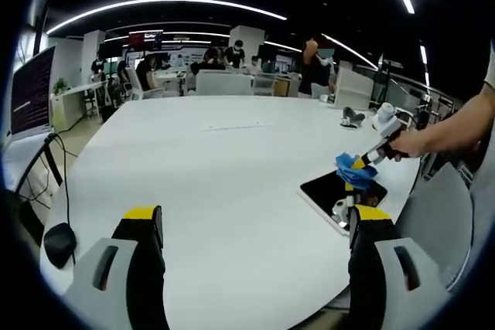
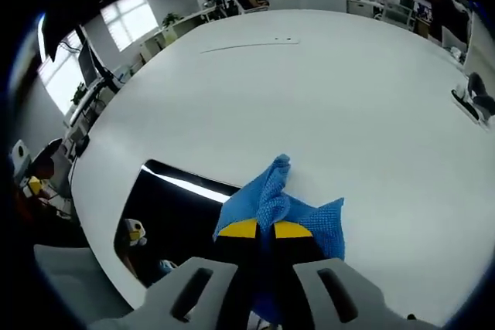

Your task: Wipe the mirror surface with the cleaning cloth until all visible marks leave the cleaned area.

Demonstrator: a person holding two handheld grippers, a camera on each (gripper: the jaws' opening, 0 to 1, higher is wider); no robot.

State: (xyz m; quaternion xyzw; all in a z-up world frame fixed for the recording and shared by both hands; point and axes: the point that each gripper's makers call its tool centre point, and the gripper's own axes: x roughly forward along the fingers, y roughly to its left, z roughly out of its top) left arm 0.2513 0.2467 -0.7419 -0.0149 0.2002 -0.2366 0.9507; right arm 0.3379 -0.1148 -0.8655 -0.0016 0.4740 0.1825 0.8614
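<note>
right gripper (image 2: 264, 229) pinching crumpled blue microfibre cloth (image 2: 282, 206) at edge of flat dark rectangular mirror (image 2: 174, 210) | left gripper (image 1: 255, 226) spread wide over round white bench (image 1: 216, 168)

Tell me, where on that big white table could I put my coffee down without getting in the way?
Most of the white table is bare: the wide stretch from the mirror across to the dark mouse at the opposite edge. It is crowded around the mirror, where the right gripper holds the blue cloth, and near the small objects at the far edge.
</note>
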